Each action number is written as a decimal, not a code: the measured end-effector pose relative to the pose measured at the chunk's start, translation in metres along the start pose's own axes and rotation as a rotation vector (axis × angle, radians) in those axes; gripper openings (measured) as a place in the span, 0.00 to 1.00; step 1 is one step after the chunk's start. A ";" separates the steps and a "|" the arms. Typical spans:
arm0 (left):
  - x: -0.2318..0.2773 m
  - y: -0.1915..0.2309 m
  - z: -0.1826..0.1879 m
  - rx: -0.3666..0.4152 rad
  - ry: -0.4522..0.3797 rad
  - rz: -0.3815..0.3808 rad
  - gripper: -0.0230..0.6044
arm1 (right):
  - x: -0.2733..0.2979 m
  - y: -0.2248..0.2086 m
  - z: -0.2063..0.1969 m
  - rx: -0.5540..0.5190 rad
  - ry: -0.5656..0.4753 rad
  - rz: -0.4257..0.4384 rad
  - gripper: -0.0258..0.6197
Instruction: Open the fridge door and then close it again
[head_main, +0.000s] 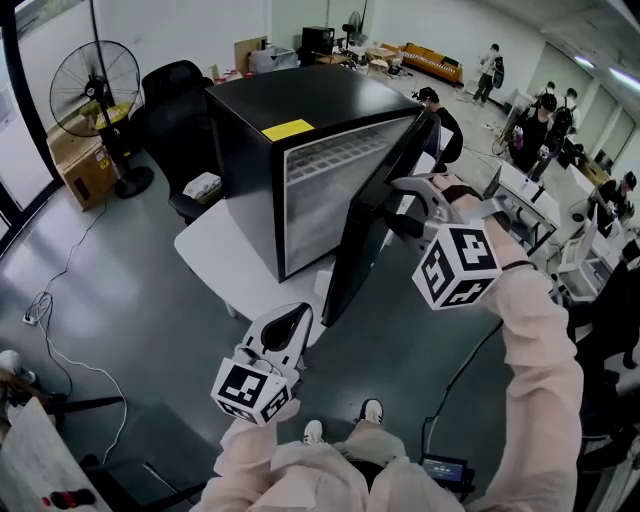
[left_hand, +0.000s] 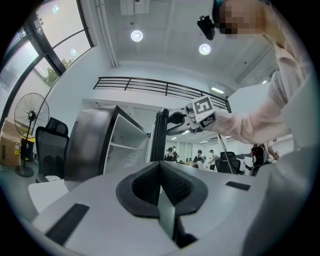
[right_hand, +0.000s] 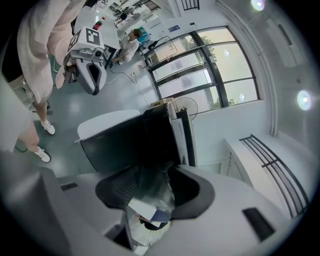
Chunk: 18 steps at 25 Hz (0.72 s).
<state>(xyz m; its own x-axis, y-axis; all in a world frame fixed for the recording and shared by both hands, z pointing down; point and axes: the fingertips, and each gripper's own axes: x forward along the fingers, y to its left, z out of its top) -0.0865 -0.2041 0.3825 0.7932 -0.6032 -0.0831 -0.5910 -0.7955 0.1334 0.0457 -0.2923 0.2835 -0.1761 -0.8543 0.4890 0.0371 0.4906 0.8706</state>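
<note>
White counter (head_main: 215, 255) carries the black fridge (head_main: 300, 110), its door (head_main: 375, 225) swung open toward the near side. The right tool (head_main: 402, 203) sits at the door's top edge, jaws spread wide. The left tool (head_main: 292, 322), pinched together and empty, hangs nearer, left of the door.

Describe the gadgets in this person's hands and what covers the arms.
The left gripper and right gripper are light grey shells with dark ribbed jaws. Each carries a white cube printed with black square markers. The arms wear pale pink long sleeves.
</note>
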 end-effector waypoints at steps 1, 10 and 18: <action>0.003 -0.006 -0.001 -0.001 0.001 -0.008 0.06 | -0.006 0.003 -0.005 -0.007 0.001 0.007 0.33; 0.047 -0.062 -0.008 0.002 0.007 -0.043 0.06 | -0.048 0.025 -0.051 -0.056 -0.076 0.022 0.33; 0.088 -0.107 -0.016 0.015 0.017 0.019 0.06 | -0.077 0.035 -0.087 -0.143 -0.189 0.054 0.33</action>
<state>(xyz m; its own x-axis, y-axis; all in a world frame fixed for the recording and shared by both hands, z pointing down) 0.0487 -0.1715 0.3764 0.7842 -0.6172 -0.0639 -0.6079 -0.7849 0.1200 0.1461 -0.2240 0.2807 -0.3509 -0.7735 0.5278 0.1878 0.4941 0.8489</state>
